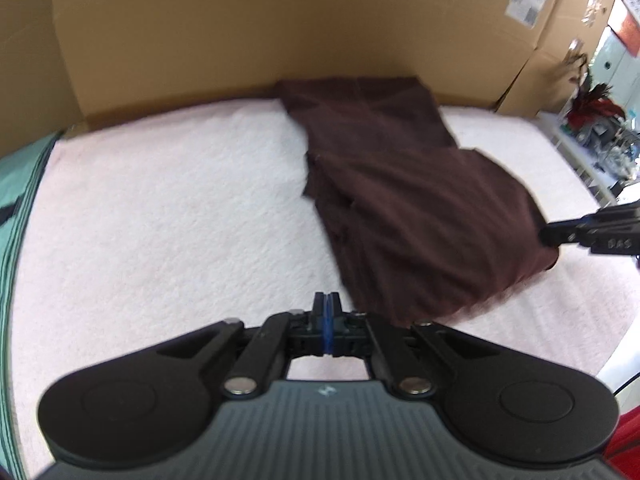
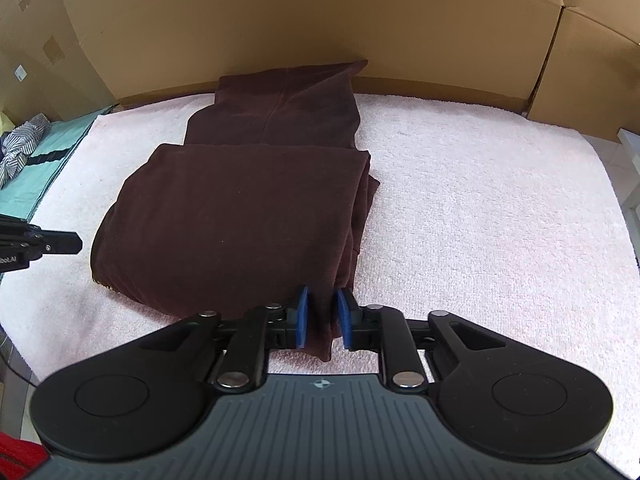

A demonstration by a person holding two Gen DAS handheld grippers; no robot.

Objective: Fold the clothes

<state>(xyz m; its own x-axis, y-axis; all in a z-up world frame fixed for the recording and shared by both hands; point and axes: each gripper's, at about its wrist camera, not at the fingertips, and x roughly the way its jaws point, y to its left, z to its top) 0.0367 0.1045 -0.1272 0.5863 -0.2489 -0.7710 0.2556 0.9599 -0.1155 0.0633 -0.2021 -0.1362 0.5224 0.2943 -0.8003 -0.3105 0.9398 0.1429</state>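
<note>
A dark brown garment lies folded on the pale pink towel; its narrower part reaches back to the cardboard wall. My right gripper is shut on the garment's near right corner, with fabric filling the gap between the blue pads. In the left wrist view the brown garment lies to the right, and the right gripper grips its edge. My left gripper is shut with nothing between its pads, just left of the garment's near end. Its tip, the left gripper, shows beside the garment's left edge.
Cardboard walls stand along the back of the towel. A teal cloth and a striped garment lie to the left. A white shelf with red decorations stands to the right. Something red sits near the camera.
</note>
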